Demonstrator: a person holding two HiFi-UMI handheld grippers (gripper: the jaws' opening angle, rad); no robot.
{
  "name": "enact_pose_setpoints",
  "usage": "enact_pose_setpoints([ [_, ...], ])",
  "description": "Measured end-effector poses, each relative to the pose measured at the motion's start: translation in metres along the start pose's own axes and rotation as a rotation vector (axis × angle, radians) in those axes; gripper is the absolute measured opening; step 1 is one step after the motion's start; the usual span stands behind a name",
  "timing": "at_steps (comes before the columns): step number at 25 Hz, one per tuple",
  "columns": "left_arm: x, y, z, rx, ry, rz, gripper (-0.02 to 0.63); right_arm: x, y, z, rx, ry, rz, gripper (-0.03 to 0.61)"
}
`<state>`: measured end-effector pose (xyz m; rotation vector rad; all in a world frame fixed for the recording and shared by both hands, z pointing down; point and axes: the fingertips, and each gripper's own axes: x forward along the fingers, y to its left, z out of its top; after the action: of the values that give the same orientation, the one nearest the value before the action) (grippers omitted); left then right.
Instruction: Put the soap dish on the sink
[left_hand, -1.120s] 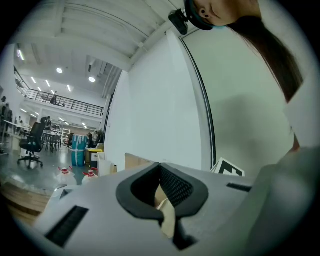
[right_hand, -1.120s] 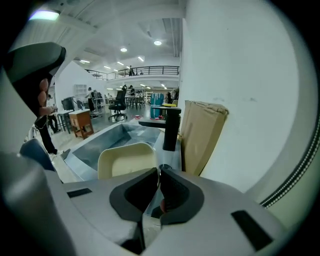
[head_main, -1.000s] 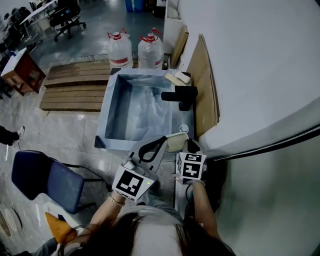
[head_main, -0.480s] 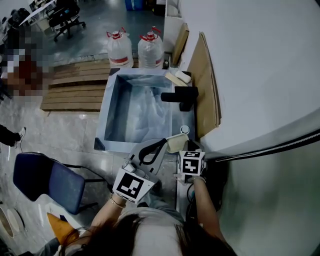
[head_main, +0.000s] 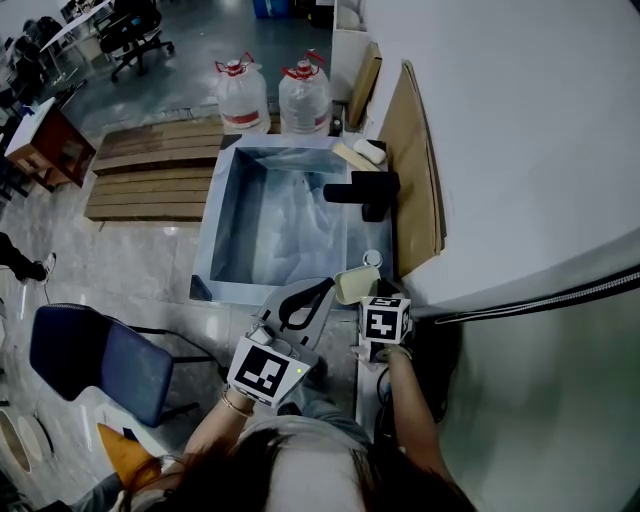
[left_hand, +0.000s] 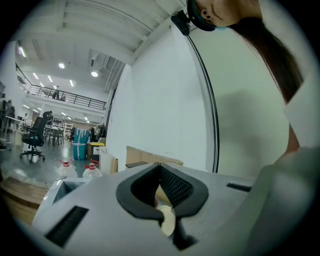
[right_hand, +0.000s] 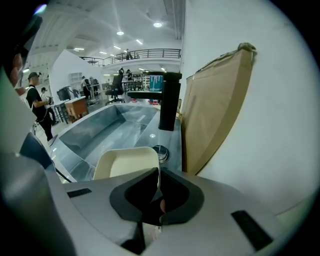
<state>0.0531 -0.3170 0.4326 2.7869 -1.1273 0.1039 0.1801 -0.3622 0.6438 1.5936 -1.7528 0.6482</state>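
Your head view is evenly lit from overhead, brightest on the white wall at right, with pale glare across the sink basin. Both gripper views bend hard at the rims and fall off into black corners. Far off, ceiling lamps flare; up close, your right gripper looks soft, perhaps out of focus.

Legible text: none. Two water jugs beyond the sink: red labels, too small to read. Marker cubes on the sink's near side: square patterns only.
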Motion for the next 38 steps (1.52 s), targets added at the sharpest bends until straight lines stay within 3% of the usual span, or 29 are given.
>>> enact_pose_setpoints([
  [12, 0.0, -0.003, 0.0, -0.002, 0.009, 0.003, 0.009, 0.002, -0.003, 0.004, 0.054, -0.02, 0.0, 0.035],
  [38, -0.051, -0.032, 0.03, 0.081, -0.067, 0.0, 0.009, -0.114, 0.007, 0.029, 0.078, -0.336, -0.029, 0.028],
])
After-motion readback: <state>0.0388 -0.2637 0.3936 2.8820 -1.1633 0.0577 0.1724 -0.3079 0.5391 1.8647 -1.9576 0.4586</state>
